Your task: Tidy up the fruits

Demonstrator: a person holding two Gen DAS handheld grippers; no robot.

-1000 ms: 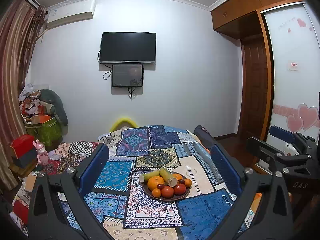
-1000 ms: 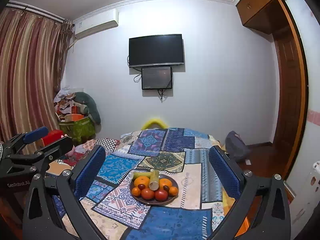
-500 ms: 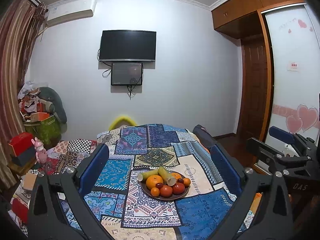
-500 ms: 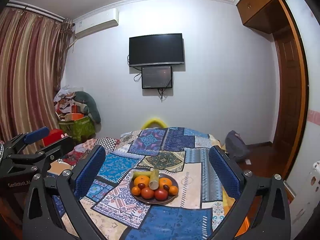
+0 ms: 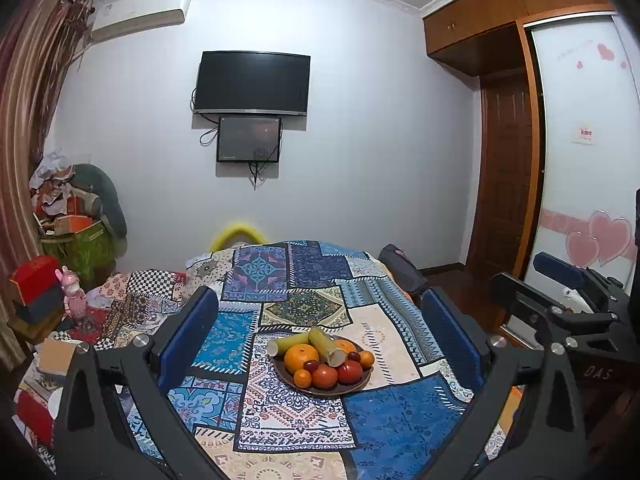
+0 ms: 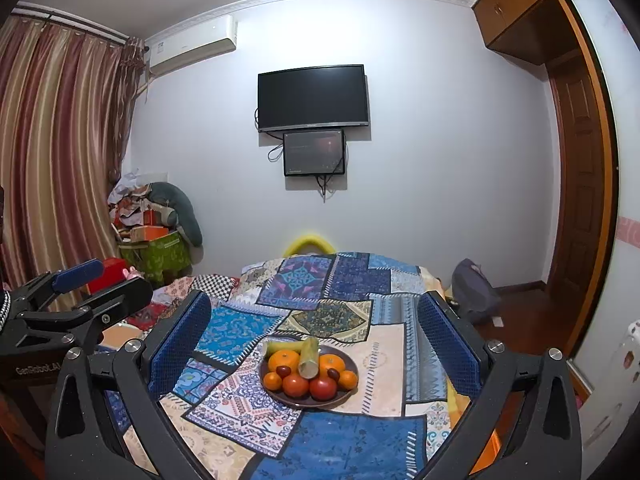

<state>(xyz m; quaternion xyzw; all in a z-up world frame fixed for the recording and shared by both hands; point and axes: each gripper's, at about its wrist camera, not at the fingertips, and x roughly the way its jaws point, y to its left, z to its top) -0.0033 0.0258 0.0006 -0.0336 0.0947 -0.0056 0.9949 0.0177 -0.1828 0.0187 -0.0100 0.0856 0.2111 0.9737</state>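
A brown plate sits on the patchwork table cloth. It holds oranges, red tomatoes, dark small fruits and two green cane pieces. My left gripper is open and empty, held above and short of the plate. My right gripper is open and empty, likewise short of the plate. Each gripper shows at the edge of the other's view.
A TV hangs on the far wall. Cluttered boxes and a red box stand at the left. A dark bag lies on the floor at the right, near a wooden door.
Both grippers have shifted slightly; the plate sits a little higher in the left view. Both stay open and empty.
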